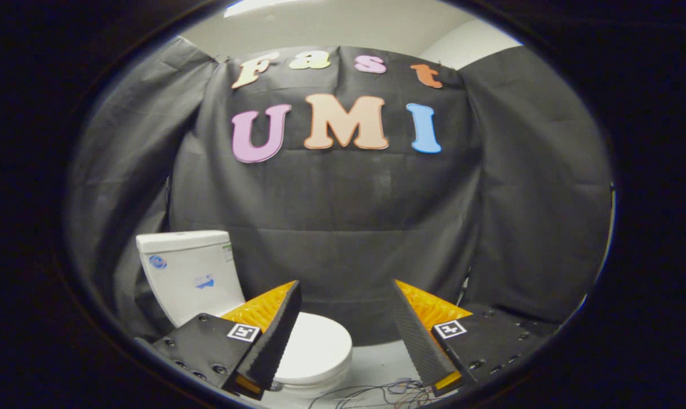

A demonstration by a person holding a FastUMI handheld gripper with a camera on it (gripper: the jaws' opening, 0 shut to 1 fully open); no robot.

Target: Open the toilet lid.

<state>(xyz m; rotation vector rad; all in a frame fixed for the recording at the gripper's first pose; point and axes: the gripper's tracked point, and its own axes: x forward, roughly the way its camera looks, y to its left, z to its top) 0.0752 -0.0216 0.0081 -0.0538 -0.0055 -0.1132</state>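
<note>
The approach is under way, I judge: the hand-held gripper (pixel 346 301) is spread wide and empty, the closed toilet lid (pixel 314 346) lies low beyond its left finger, so next it must drop to the lid's front edge

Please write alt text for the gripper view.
The gripper hangs with fingers spread open and empty above a white ceramic toilet, its lid down and white tank behind. Loose thin wires lie on the pale floor nearby.
</note>
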